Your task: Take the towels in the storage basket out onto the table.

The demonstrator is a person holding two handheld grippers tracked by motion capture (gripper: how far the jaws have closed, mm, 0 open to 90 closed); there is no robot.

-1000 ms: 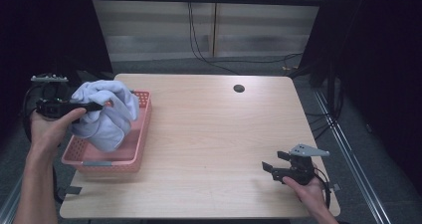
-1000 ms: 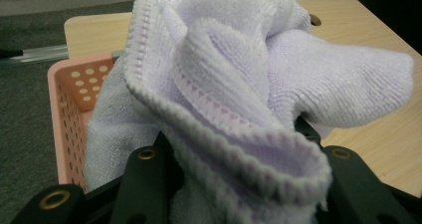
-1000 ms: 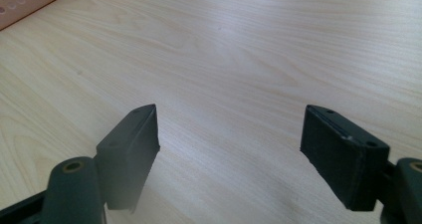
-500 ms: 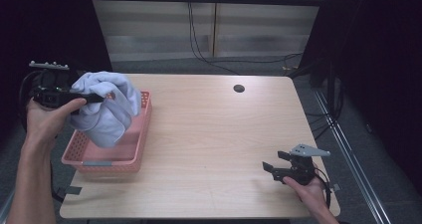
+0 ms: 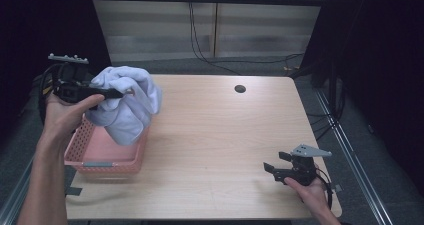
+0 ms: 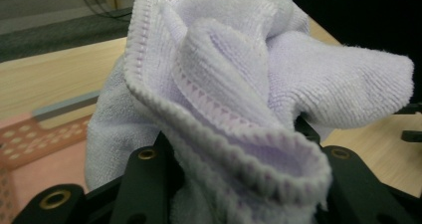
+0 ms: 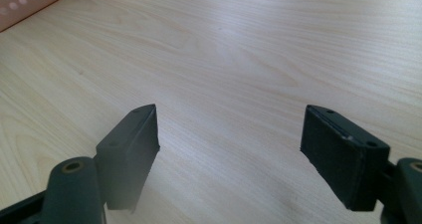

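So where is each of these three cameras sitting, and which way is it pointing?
High view: fixed above the person's side, looking forward and down on the table; both forearms show, the left gripper lifting a white towel over the pink basket, the right gripper low near the table's edge.
Left gripper view: rides on that gripper, looking along its black jaws, which pinch the towel.
Right gripper view: looks along open jaws at bare tabletop.
Shared: all three catch the basket.

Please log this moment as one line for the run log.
left gripper: shut on towel, lifted over basket | right gripper: open, empty, low over table
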